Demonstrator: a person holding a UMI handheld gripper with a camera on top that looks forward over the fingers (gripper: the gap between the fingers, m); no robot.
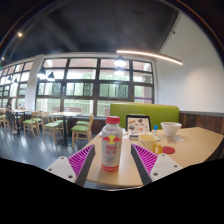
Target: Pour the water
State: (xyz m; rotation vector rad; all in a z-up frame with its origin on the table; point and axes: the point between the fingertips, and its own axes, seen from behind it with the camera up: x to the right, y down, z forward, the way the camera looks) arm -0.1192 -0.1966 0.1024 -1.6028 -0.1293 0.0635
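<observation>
**Bottle upright between your tool's fingers**

The bottle (111, 146), white-bodied with a pink-and-white label and a pale cap, stands upright on the tabletop (195, 150). Your tool (111, 163) sits spread around it, with the magenta pads (80, 160) to either side; you cannot tell whether they touch it. Beyond the bottle, to its right, a white bowl (170, 129) rests on the tabletop, with a small orange-and-white item (156, 144) nearer. A green sofa (143, 113) and large windows (95, 85) lie further back.
</observation>
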